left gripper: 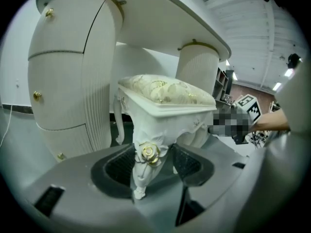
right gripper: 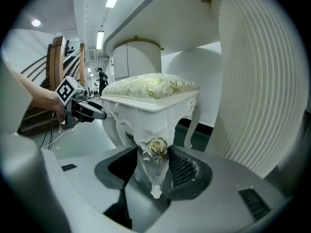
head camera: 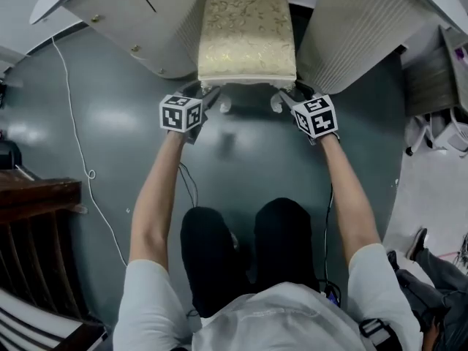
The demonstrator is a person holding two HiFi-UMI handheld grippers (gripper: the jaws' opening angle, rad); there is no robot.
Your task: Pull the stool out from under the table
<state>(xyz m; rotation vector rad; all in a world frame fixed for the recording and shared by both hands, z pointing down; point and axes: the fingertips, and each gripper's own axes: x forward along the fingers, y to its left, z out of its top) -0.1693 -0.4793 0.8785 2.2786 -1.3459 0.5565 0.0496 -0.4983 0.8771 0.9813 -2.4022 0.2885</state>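
Ok, status:
stool [head camera: 247, 50]: in the kneehole of the table [left gripper: 160, 13], between left pedestal [head camera: 131, 17] and right pedestal [head camera: 358, 35]. Front edge + both front legs face me, back end under the top. Not out yet.
front-left leg [left gripper: 141, 178]: between my left pads, at the thick knee w/ the gold rose [left gripper: 148, 153].
left gripper [left gripper: 153, 161]: jaws fairly wide bc the knee is fat. Clamped on that leg, nothing else in it. Contact on one pad looks light, can't be 100% sure.
front-right leg [right gripper: 155, 178]: same deal, rose knee between the pads.
right gripper [right gripper: 154, 164]: also wide-ish, pads snug on both sides of the leg.
why legs: cushion [right gripper: 150, 86] is soft + too broad to pinch. Legs are the rigid bits that fit a jaw.
why both: one grip per side = straight pull, so the stool shouldn't yaw into a pedestal. Side gaps look small.
why down on the leg: pulling nearer the floor [head camera: 241, 159] = less tipping, my guess.
step: grips set, pull is next imo.
next: draw both arms back evenly toward my knees, keep the stool level.
risk: leg is curved + glossy, pads could slip. Cable [head camera: 73, 137] is well off to my left, no issue.
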